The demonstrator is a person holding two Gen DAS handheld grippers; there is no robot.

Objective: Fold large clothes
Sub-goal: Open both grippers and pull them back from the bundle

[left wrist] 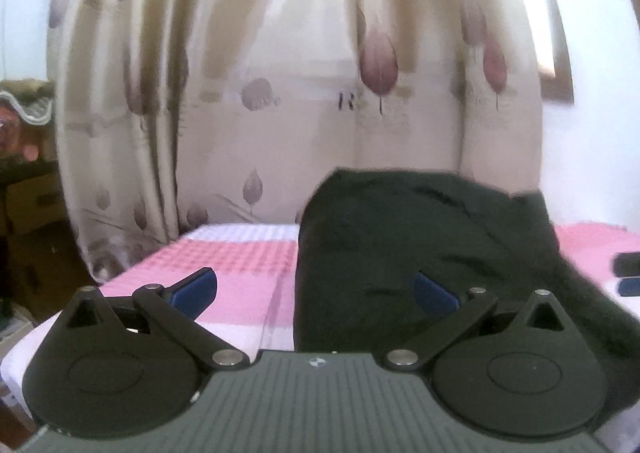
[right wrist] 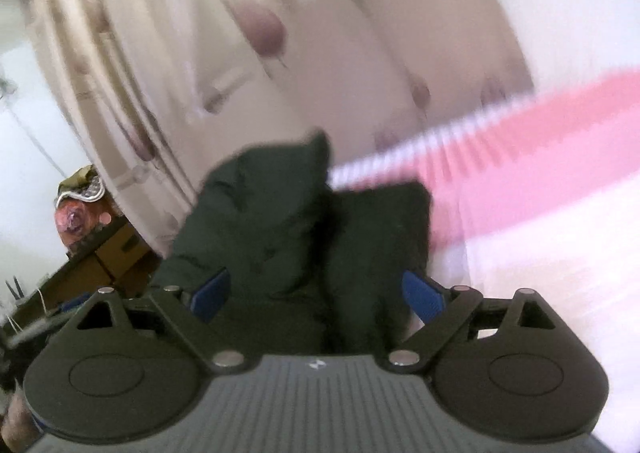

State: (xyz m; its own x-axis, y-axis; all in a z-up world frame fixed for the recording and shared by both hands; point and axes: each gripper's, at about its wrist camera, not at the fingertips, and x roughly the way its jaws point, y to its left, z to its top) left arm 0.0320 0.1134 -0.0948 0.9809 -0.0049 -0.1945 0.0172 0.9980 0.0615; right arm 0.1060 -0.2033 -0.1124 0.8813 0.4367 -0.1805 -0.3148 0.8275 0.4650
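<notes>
Room lies open on your left view: pink checked bed [left wrist: 240,265] bare up to its far edge by the curtain [left wrist: 240,93]. Your left gripper [left wrist: 316,289] has its fingers wide, holding nothing; the dark garment [left wrist: 420,237] is heaped behind the right one. On your right view, blurred, the right gripper [right wrist: 318,293] also stands wide, garment [right wrist: 280,221] between the fingers, unpressed.
</notes>
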